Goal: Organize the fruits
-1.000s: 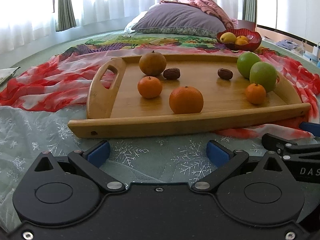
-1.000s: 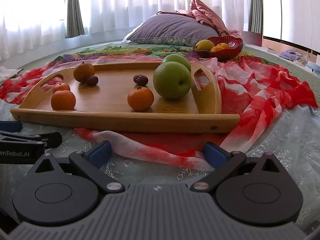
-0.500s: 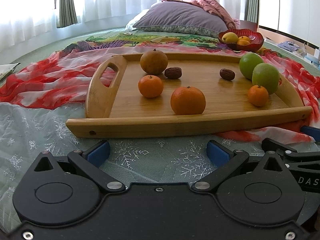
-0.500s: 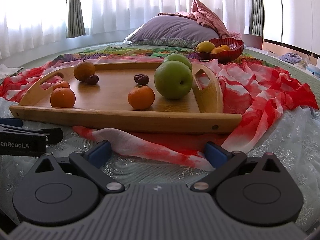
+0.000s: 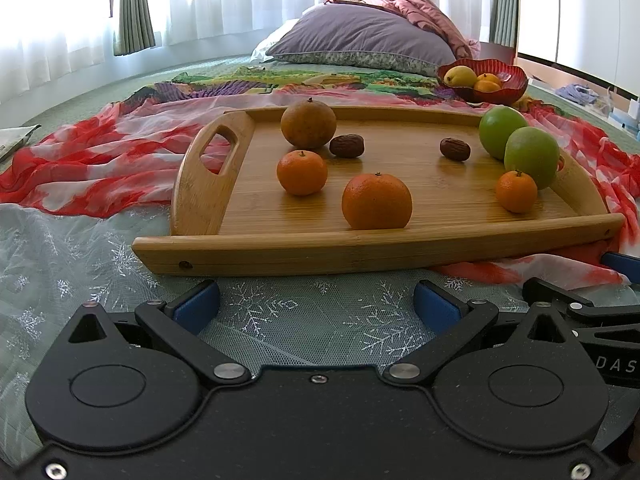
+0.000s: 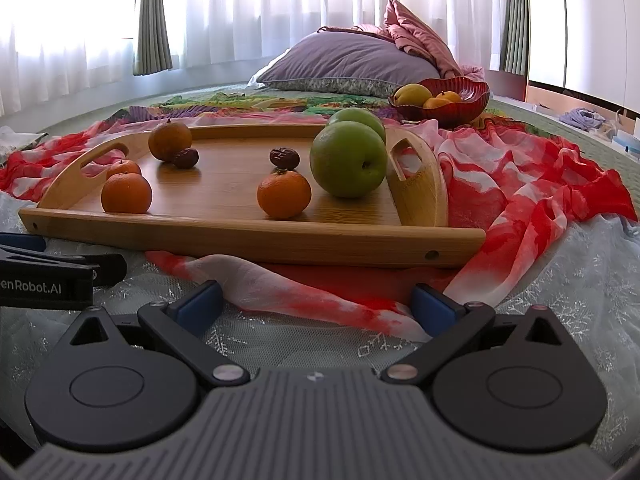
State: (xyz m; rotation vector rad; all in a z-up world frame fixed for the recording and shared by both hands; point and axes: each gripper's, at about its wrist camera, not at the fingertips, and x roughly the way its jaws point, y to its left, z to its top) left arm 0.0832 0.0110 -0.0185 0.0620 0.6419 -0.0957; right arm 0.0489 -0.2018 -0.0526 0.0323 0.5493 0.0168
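A wooden tray [image 5: 360, 248] lies on the bed in front of both grippers. It holds three oranges, the nearest [image 5: 377, 201], a brownish round fruit [image 5: 308, 122], two dark dates [image 5: 347, 145] and two green apples [image 5: 531, 157]. In the right wrist view the tray [image 6: 248, 236] shows a green apple [image 6: 348, 166] and an orange [image 6: 284, 194] nearest. My left gripper [image 5: 318, 306] is open and empty, short of the tray's front rim. My right gripper [image 6: 316, 304] is open and empty over the red scarf.
A red bowl [image 5: 508, 86] with yellow and orange fruit stands behind the tray at the right, also in the right wrist view [image 6: 464, 104]. A red-and-white scarf [image 6: 520, 184] lies under and around the tray. A purple pillow [image 5: 360, 40] is at the back.
Both grippers have tilted or risen slightly, so the tray sits a little lower in both views. No fruit has moved. Both grippers stay open.
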